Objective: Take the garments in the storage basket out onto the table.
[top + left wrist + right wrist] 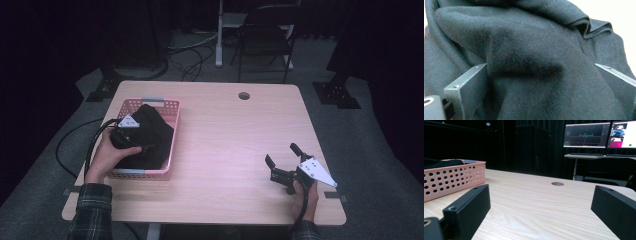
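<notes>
My left gripper (146, 148) straddles the black garment (529, 50) in the pink basket (172, 132), jaws apart for a bite, while my right gripper (281, 153) idles agape on the table (230, 140).

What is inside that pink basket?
A black cloth bunched up in the basket, with the left hand-held gripper pushed into it. Anything beneath the cloth is covered, so I cannot tell.

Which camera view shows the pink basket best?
The high view: the whole pink basket shows there, with black cloth inside. The right gripper view shows one holed side wall. The left gripper view shows the cloth between open jaws.
</notes>
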Tool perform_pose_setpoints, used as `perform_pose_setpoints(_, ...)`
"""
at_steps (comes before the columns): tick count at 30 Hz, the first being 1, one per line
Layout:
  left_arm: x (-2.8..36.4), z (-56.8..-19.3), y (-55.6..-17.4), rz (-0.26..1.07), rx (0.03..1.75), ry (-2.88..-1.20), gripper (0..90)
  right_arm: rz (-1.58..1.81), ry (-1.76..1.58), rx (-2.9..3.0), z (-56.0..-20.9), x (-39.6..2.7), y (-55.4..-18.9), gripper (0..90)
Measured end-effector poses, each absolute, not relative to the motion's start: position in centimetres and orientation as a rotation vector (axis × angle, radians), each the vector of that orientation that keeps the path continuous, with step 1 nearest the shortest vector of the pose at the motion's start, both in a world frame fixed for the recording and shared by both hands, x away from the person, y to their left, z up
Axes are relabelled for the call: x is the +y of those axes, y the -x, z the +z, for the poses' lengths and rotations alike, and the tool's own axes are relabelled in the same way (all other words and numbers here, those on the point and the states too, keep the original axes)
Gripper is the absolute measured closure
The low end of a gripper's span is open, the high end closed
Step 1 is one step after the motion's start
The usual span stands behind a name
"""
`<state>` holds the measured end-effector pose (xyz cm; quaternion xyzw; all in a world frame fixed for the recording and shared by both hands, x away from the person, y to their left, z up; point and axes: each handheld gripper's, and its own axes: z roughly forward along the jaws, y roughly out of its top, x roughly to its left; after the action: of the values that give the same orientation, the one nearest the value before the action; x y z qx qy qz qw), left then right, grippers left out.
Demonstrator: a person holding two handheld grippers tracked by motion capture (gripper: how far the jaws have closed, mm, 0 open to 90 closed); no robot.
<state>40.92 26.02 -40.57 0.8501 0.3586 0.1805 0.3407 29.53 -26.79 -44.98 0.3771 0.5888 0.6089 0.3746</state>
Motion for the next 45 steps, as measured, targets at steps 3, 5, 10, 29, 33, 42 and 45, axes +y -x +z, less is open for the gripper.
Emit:
perform_pose_setpoints(3, 25.90, -40.68, -41.02, 0.468, 0.946, -2.229, 2.8, 1.558, -0.965, 1.508, -44.98, -26.79, -29.53, 1.9)
perform_pose_setpoints(5, 25.86, -40.71, -41.06, 0.466, 0.949, -2.237, 2.5, 1.558, -0.965, 1.508, -44.98, -26.79, -29.53, 1.9)
perform_pose_setpoints(10, 25.69, -40.90, -41.13, 0.475, 0.957, -2.254, 0.8, 1.558, -0.965, 1.507, -44.98, -26.79, -29.53, 1.9)
perform_pose_setpoints(29, 25.20, -41.26, -41.22, 0.491, 0.955, -2.312, 0.3, 1.558, -0.965, 1.508, -44.98, -26.79, -29.53, 1.9)
perform_pose_setpoints(33, 25.18, -41.24, -41.15, 0.488, 0.949, -2.324, 7.2, 1.558, -0.965, 1.508, -44.99, -26.79, -29.53, 1.9)
perform_pose_setpoints(42, 25.08, -41.09, -40.80, 0.491, 0.912, -2.325, 27.5, 1.559, -0.966, 1.508, -44.98, -26.79, -29.53, 1.9)
perform_pose_setpoints(45, 25.10, -41.06, -40.70, 0.488, 0.904, -2.317, 32.7, 1.559, -0.966, 1.508, -44.98, -26.79, -29.53, 1.9)
